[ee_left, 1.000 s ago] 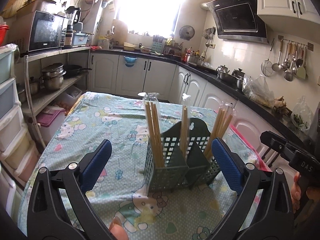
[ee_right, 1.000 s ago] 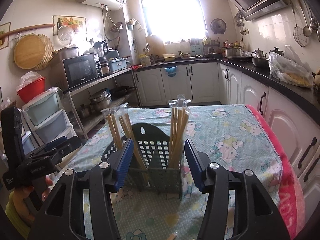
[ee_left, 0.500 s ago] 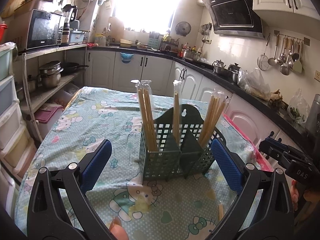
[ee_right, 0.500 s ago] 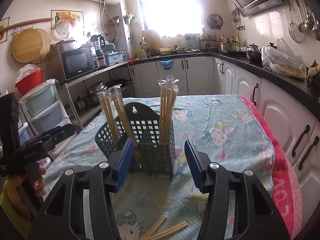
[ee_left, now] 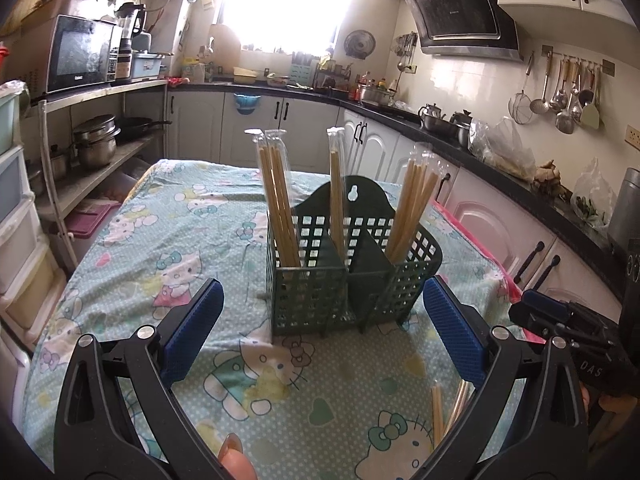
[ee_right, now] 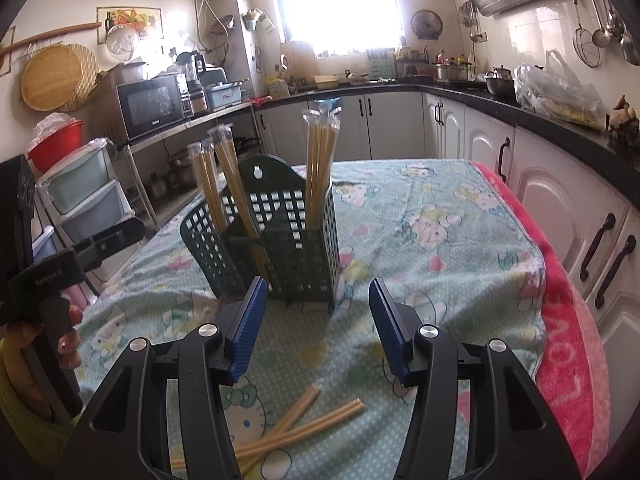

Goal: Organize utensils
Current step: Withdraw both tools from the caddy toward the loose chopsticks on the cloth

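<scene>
The green holder stands upright on the patterned tablecloth, with wrapped chopstick bundles standing in three of its compartments: one at the left, one at the centre back, one leaning out at the right. Loose chopsticks lie flat on the cloth in a crossed scatter, nearer the person than the holder.

Change noted: compared with a second ago, both cameras have drawn back from the holder. It then sat between the blue pads of each tool; it now stands clear ahead of them, and the loose chopsticks, absent from view at that time, have come into the lower part of both views. Judgement: the bundles already placed are finished with, and the loose pieces on the cloth are the remaining work.

Position relative to the tools: the right gripper is spread open and empty, above the cloth, with the loose chopsticks just below and slightly left of its pads and the holder just beyond its tips. The left gripper is likewise wide open and empty; the holder stands ahead of it, apart from both pads, and a few chopstick ends show beside its right pad.
</scene>
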{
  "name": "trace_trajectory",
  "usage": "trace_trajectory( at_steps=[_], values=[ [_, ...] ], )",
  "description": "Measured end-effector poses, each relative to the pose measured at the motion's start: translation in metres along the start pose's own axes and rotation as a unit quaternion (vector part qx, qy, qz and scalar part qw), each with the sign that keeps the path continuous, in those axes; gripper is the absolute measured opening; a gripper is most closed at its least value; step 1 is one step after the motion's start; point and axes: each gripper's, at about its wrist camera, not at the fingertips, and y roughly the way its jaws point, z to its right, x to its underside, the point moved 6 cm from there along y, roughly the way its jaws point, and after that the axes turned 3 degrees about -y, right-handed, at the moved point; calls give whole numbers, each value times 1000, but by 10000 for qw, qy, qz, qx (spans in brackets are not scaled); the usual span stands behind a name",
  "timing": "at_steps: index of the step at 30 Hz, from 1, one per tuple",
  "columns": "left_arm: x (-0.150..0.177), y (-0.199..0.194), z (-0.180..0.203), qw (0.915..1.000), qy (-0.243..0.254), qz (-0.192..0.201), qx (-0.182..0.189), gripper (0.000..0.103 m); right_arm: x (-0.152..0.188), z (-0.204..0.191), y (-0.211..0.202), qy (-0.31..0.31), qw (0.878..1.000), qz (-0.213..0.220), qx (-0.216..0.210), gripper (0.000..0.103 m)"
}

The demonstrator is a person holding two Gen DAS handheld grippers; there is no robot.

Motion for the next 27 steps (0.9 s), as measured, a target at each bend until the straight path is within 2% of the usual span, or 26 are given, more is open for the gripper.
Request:
trace_trajectory(
  at_steps=[11,22,25,27],
  values=[
    [13,9,10,9998,56,-185,45,92,32,7,10,51,9993,-367,6,51],
    [43,35,21,9955,81,-882,324,92,70,16,32,84,9959,-897,-50,51],
    [53,43,26,9930,180,-1101,376,85,80,21,42,143,9943,-1055,-80,50],
    [59,47,28,9912,222,-1244,403,79,85,24,48,182,9932,-1148,-89,47]
  ],
)
